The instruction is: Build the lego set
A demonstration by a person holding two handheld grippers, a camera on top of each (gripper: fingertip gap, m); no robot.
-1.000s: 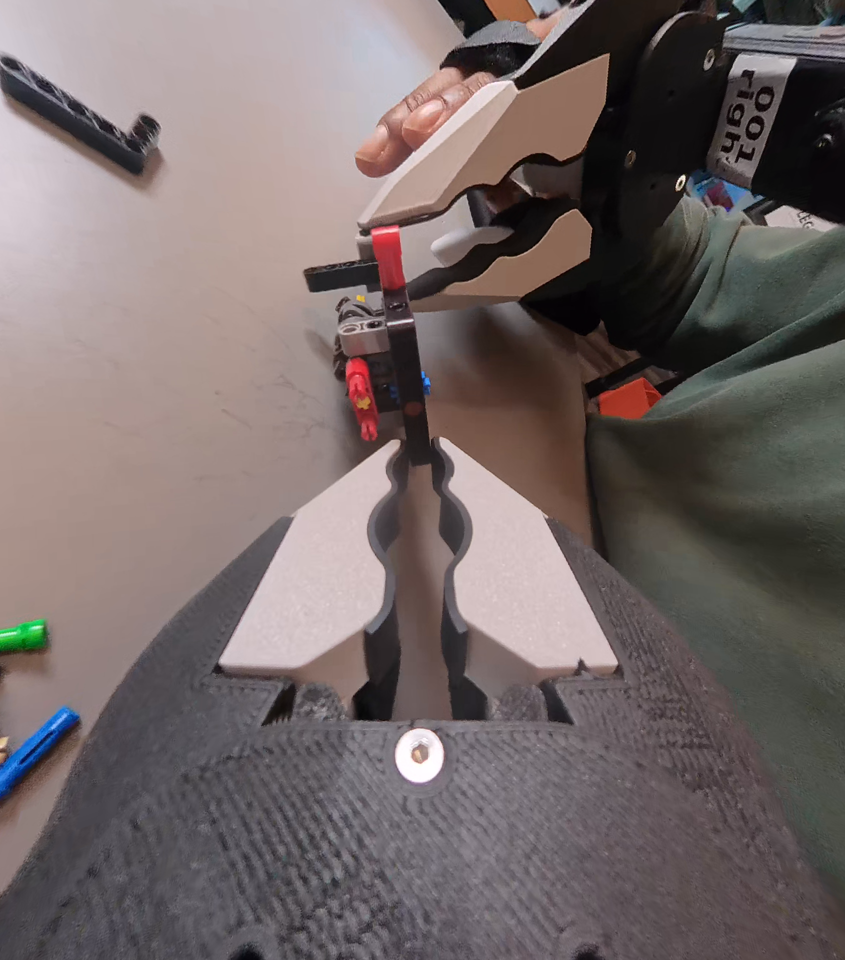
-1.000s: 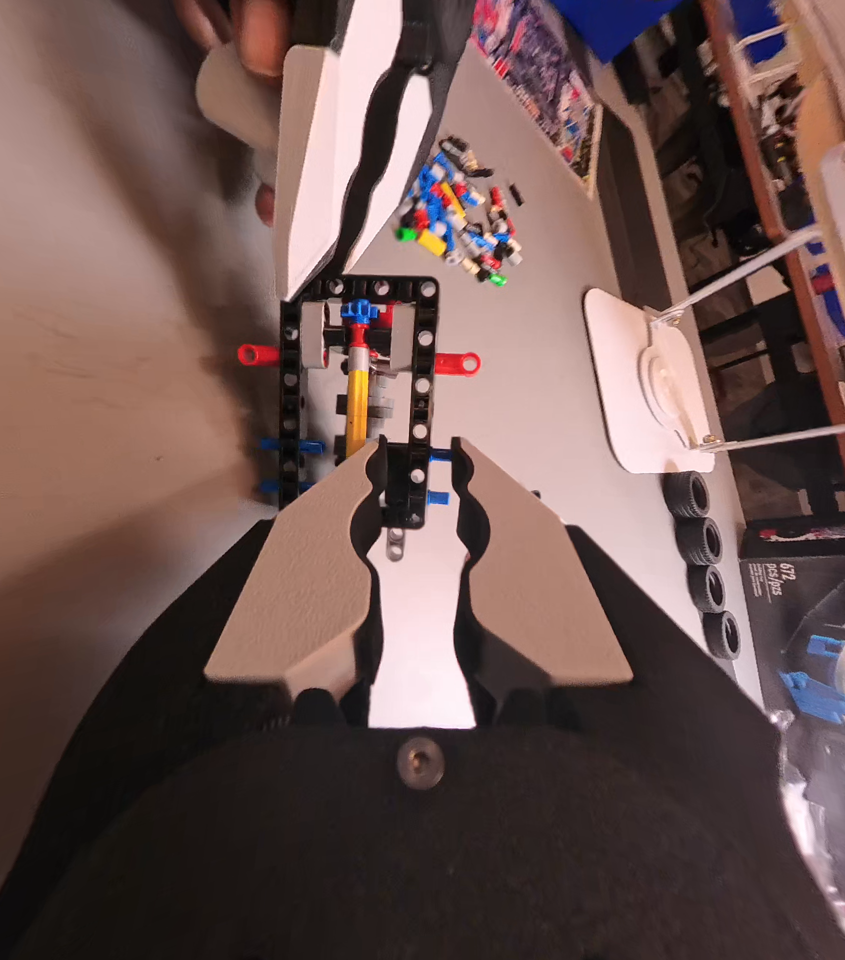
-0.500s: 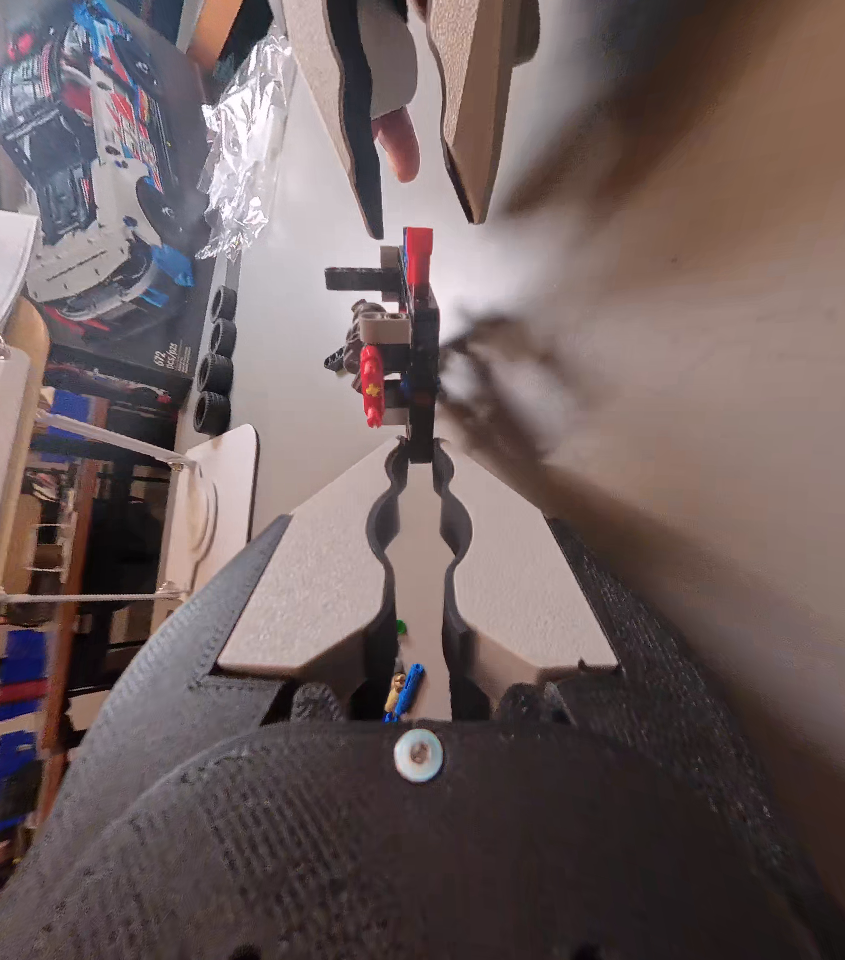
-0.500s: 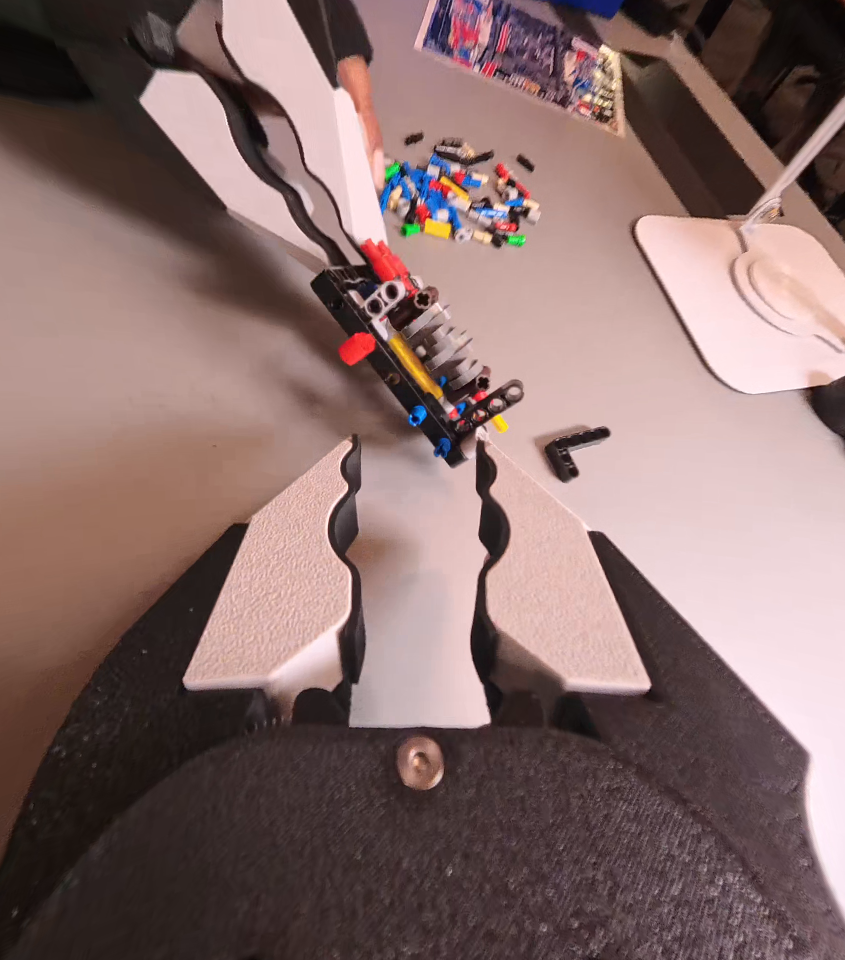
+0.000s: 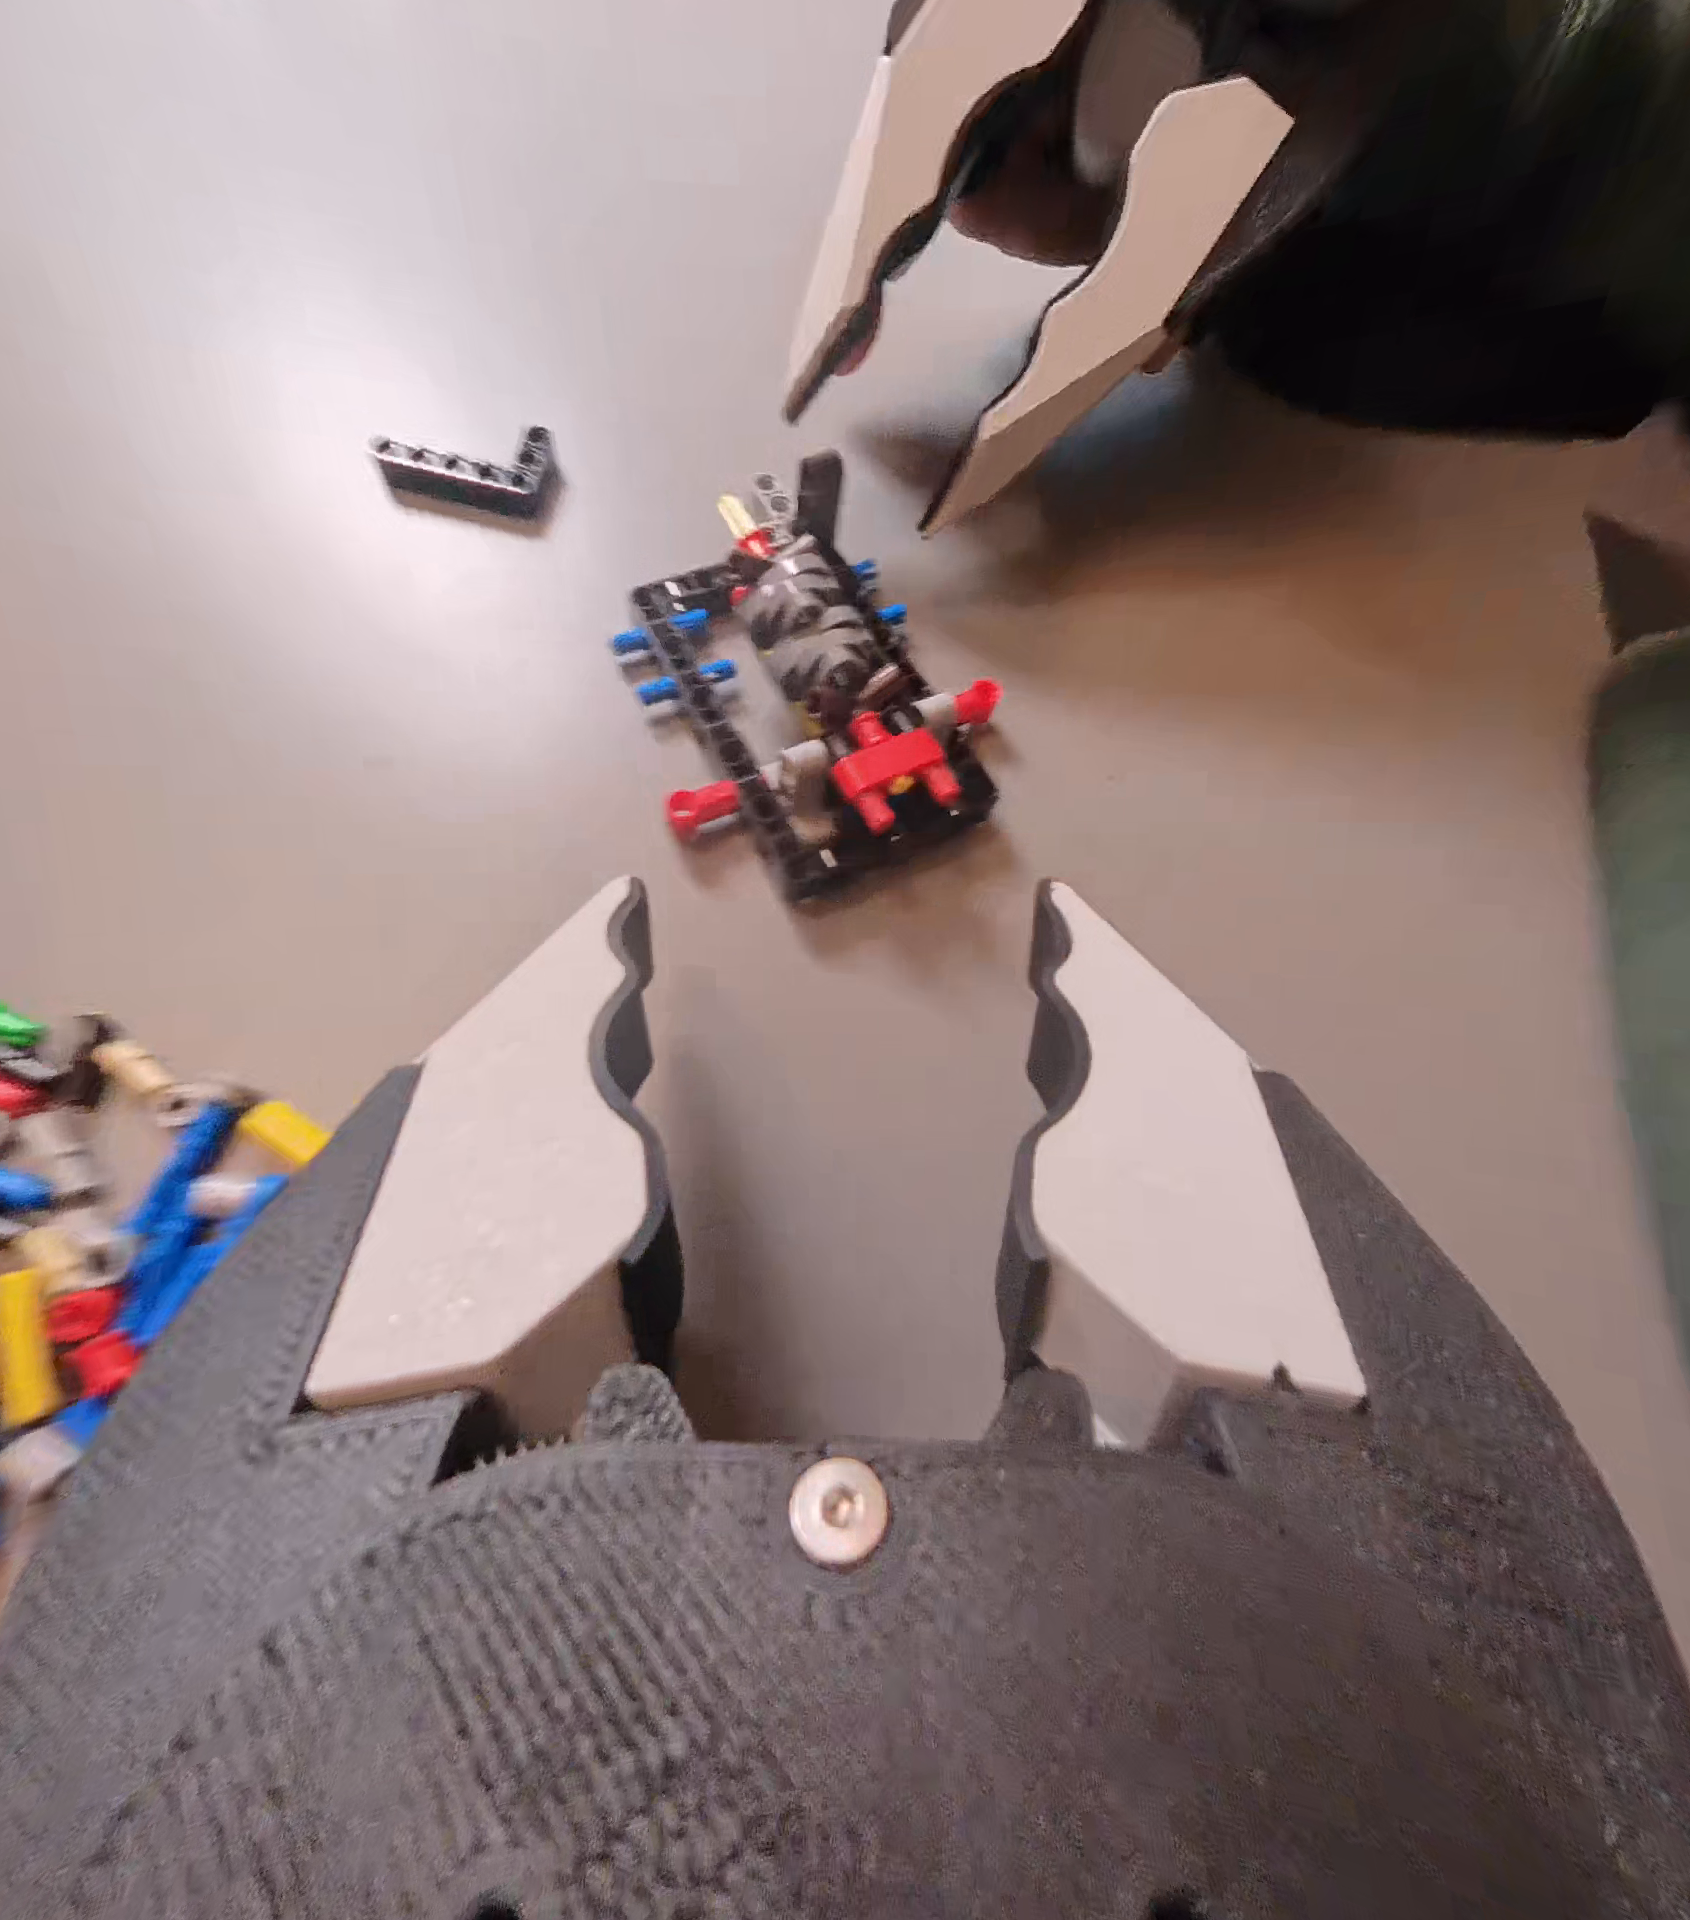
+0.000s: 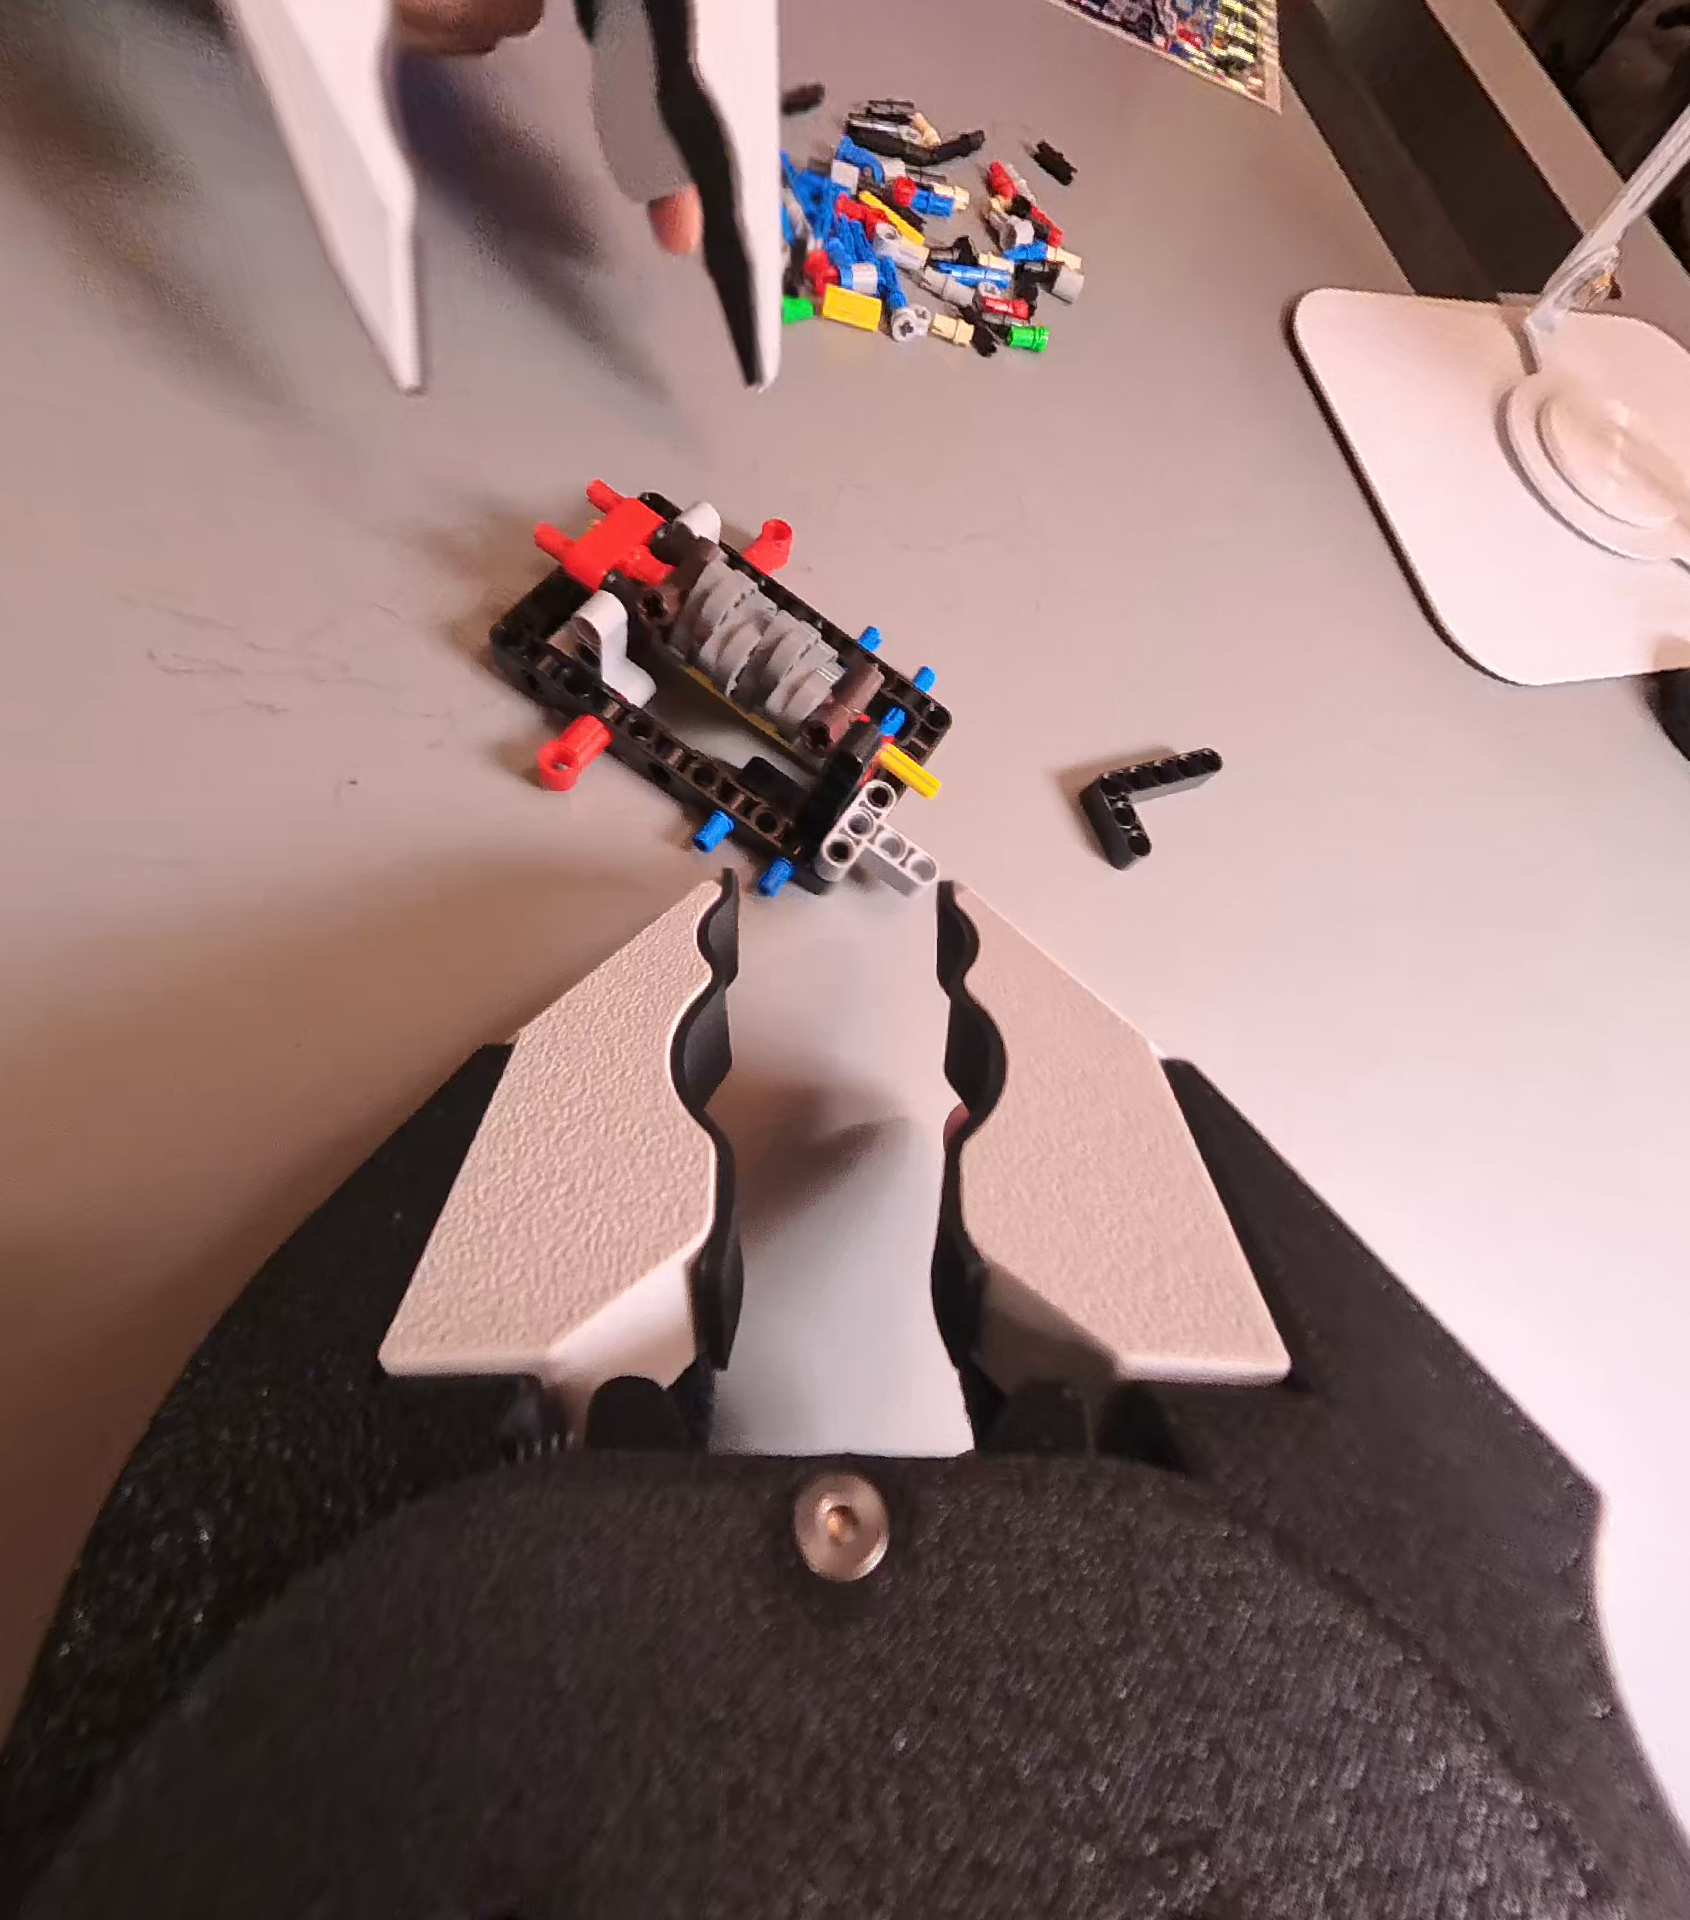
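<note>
Lego frame [image 6: 716,675] lies flat on the table, red end toward the left gripper [image 5: 836,904], both grippers' jaws spread.

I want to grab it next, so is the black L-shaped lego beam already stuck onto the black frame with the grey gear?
No, the black L-shaped beam lies alone on the grey table, clear of the black frame.

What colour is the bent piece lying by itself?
Black. The bent piece shows best in the right wrist view.
</note>
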